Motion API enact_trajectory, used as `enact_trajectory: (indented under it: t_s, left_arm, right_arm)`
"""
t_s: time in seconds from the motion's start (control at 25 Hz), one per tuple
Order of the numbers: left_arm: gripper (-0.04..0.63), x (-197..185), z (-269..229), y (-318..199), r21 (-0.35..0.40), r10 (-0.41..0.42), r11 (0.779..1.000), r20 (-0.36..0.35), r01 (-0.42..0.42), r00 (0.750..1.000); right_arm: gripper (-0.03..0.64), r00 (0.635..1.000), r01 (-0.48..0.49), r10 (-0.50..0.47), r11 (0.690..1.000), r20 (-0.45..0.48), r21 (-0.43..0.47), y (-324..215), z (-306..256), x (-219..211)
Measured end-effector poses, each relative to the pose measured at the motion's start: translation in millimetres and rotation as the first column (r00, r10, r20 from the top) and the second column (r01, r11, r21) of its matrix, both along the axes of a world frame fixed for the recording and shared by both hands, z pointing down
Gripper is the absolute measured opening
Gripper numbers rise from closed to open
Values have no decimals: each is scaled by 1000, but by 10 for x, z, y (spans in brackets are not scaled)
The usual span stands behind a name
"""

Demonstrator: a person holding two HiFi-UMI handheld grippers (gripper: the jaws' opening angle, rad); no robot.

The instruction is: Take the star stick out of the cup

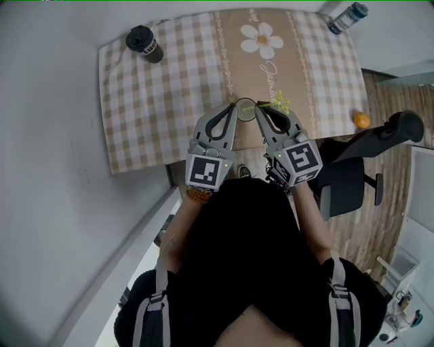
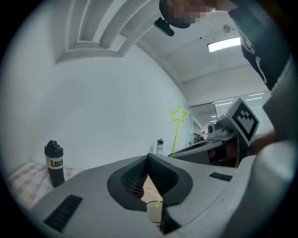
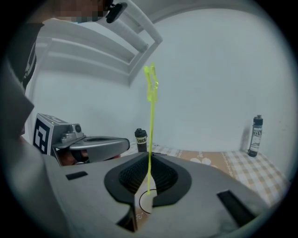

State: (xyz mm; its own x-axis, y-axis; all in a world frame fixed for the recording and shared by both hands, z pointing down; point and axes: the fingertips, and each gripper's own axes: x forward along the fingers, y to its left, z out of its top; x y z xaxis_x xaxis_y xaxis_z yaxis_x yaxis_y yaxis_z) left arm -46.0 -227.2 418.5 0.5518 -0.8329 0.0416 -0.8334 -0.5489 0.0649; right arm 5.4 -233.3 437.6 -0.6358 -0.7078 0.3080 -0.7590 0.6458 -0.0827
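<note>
A clear cup point(image 1: 245, 101) stands near the front edge of the checked tablecloth point(image 1: 163, 95). My left gripper point(image 1: 234, 108) meets its left rim with jaws closed on the wall; the cup point(image 2: 155, 213) shows in the gap between them point(image 2: 150, 183). My right gripper point(image 1: 260, 110) is shut on the thin yellow-green star stick point(image 3: 150, 139). The stick stands upright between the jaws point(image 3: 148, 173), its star point(image 3: 151, 82) high above and its lower tip just over the cup's mouth point(image 3: 145, 203). The star point(image 1: 281, 104) shows beside the right gripper, and the left gripper view also catches it point(image 2: 179, 114).
A black bottle point(image 1: 144, 43) stands at the far left corner of the table and a blue-capped bottle point(image 1: 347, 18) at the far right corner. An orange point(image 1: 361, 120) and a black office chair point(image 1: 366, 152) are off the table's right side.
</note>
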Motion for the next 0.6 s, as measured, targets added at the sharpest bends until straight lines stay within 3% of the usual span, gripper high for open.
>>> enact_trajectory:
  t_s: [0.6]
  left_arm:
    - [2,-28,78,-5,-17,-2,1000,-1,2,1000]
  right_arm:
    - [18,1000,-3,3,1000,28,-21,-24,35,11]
